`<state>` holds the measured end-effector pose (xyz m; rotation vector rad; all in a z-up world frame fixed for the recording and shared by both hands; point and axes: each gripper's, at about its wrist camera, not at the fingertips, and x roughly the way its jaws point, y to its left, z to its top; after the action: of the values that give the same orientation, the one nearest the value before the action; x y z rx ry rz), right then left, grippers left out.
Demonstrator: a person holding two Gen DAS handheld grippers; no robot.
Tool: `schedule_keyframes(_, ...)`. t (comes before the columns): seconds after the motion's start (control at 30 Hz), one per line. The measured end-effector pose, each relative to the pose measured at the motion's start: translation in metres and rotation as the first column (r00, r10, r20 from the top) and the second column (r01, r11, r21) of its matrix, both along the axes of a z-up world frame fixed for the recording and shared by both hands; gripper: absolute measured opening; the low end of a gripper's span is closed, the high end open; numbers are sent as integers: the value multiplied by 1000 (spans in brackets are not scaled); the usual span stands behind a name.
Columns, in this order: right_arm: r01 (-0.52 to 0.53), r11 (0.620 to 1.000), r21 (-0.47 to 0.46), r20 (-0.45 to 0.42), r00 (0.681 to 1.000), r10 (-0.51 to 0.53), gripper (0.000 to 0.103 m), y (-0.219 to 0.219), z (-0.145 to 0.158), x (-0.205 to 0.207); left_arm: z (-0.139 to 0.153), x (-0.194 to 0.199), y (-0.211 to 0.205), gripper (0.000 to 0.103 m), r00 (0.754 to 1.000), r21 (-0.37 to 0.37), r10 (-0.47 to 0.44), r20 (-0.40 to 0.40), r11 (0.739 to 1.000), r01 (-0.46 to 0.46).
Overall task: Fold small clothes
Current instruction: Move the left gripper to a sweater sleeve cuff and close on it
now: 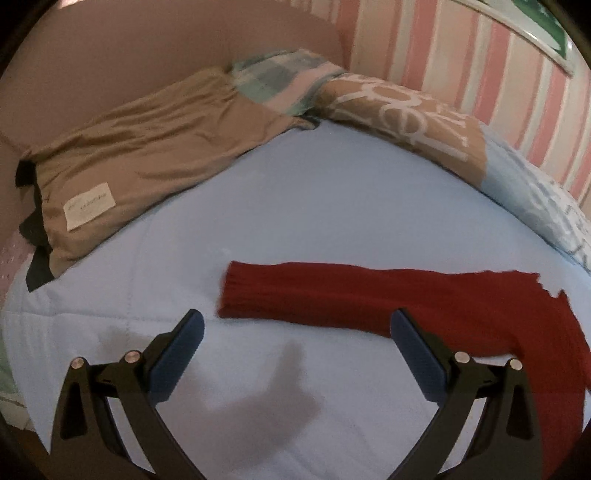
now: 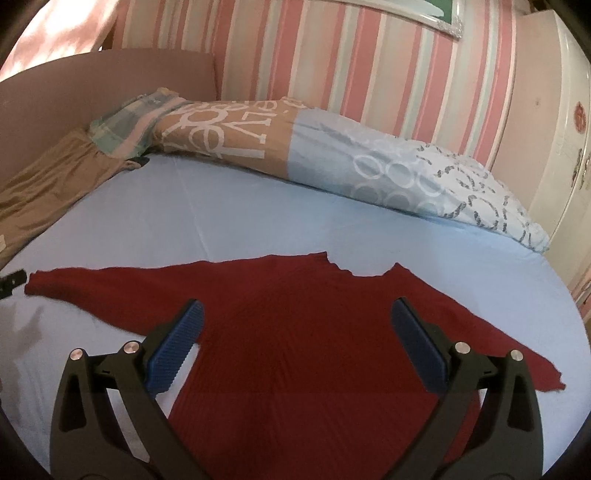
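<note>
Red sweater [image 2: 295, 332] flat on blue sheet [image 2: 221, 221], sleeves spread; right gripper [image 2: 295, 325] open above it.

A bedroom in a home. Shown by a bed [image 2: 258, 206] with a pale blue sheet, a long pillow [image 2: 332, 162] with printed letters and rings along the wall side, and a brown pillowcase [image 1: 147, 147] near the padded headboard [image 2: 110, 88]. Behind, wallpaper [image 2: 332, 66] in pink and white stripes, a framed picture [image 2: 424, 11], and a white wardrobe [image 2: 557, 129] with small stickers.
</note>
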<state>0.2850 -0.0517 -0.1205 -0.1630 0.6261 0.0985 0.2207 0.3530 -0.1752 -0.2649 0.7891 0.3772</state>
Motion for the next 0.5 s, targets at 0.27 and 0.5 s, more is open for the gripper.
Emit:
schedule_keyframes(0.27, 27, 999, -34, -26, 999, -27, 100, -5, -31, 46, -33, 21, 28, 101, 1000, -89, 6, -18, 996, -7)
schedule_keyframes(0.5, 40, 997, -73, -21, 999, -41, 100, -13, -48, 75, -53, 44, 27, 101, 999, -101, -10, -49, 995, 5)
